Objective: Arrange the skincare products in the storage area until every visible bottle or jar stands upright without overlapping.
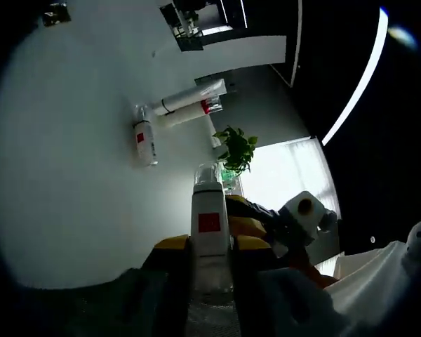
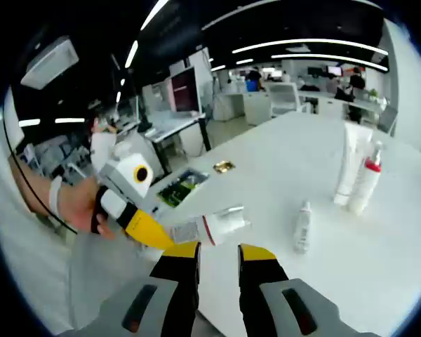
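We have the left gripper (image 1: 210,246) clamped on a small white bottle with a red square label (image 1: 209,221), which sticks out forward between the yellow-tipped jaws, its clear cap pointing away from us. In the right gripper view the same bottle (image 2: 214,228) lies roughly level in that claw, just ahead of and above our right gripper (image 2: 219,256), whose jaws stand apart with nothing between them.

Beyond the right claw, on the white table (image 2: 379,260), a second small white bottle (image 2: 302,226) stands upright. Farther off and to its right a tall white tube (image 2: 349,165) and a bottle with a red collar (image 2: 365,182) stand just beside each other; whether they touch we cannot tell.

We judge the held bottle light, rigid plastic with a smooth, slippery skin. Our grip sits on its lower body, near the base, which looks sound. To stand it up we would turn it cap-upward and lower its base onto bare table well apart from the other three, since so narrow a foot should tip easily.
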### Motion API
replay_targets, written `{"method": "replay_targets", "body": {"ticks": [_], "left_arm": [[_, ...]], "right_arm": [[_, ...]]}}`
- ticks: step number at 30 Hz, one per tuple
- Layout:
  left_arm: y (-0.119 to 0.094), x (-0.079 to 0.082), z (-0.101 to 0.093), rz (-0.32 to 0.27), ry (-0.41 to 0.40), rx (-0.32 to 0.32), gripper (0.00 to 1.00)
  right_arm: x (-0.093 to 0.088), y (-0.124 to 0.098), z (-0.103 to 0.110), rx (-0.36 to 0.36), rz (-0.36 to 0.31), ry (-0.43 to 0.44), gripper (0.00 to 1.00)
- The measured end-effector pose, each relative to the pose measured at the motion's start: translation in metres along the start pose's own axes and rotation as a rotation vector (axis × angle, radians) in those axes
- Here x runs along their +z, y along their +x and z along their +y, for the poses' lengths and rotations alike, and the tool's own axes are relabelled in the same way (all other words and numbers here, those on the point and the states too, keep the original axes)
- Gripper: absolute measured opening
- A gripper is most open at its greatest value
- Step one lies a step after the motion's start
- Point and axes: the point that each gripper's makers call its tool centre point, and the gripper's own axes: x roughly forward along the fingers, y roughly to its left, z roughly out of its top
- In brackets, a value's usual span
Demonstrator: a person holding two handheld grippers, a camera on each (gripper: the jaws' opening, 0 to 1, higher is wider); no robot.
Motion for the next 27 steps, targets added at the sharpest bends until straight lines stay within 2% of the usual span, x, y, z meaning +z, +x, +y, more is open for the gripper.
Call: {"method": "replay_targets", "body": {"ticks": [1,3,5,6,8,10,12,14,16,18,22,24,27], "left_arm": [[0.000,0.000,0.000,-0.003,0.003,0.000,0.17],[0.001,0.001,0.000,-0.006,0.016,0.004,0.17],[0.002,-0.002,-0.001,0.005,0.047,0.008,0.17],[0.003,-0.004,-0.001,0.019,0.086,0.019,0.17],[0.005,-0.010,-0.001,0.045,0.136,0.032,0.17],[0.009,-0.014,-0.004,0.058,0.184,0.038,0.17],[0.009,-0.016,-0.006,0.065,0.215,0.026,0.17],[0.009,-0.018,-0.002,0.078,0.275,0.064,0.17],[0.009,-0.018,-0.003,0.077,0.306,0.066,0.17],[0.010,-0.019,-0.002,0.087,0.377,0.086,0.17],[0.013,-0.029,0.003,0.144,0.502,0.136,0.17],[0.015,-0.032,0.000,0.148,0.529,0.129,0.17],[0.016,-0.032,-0.005,0.140,0.550,0.108,0.17]], "right_arm": [[-0.004,0.001,0.002,0.025,0.000,0.138,0.15],[-0.003,0.002,0.002,0.053,-0.035,0.284,0.18],[0.005,0.001,-0.003,0.036,-0.112,0.345,0.26],[0.007,0.000,0.001,0.052,-0.124,0.390,0.31],[0.005,0.002,0.007,0.081,-0.113,0.467,0.32],[0.000,0.006,0.003,0.061,-0.097,0.470,0.33],[-0.007,0.008,0.002,0.051,-0.065,0.466,0.29],[-0.009,0.008,0.002,0.051,-0.059,0.498,0.30],[-0.010,0.008,0.003,0.057,-0.052,0.518,0.28],[-0.012,0.008,0.003,0.070,-0.047,0.550,0.27],[-0.022,0.005,0.003,0.078,-0.025,0.568,0.27],[-0.024,0.001,0.004,0.087,-0.030,0.576,0.26],[-0.020,-0.008,0.004,0.116,-0.075,0.581,0.22]]}}
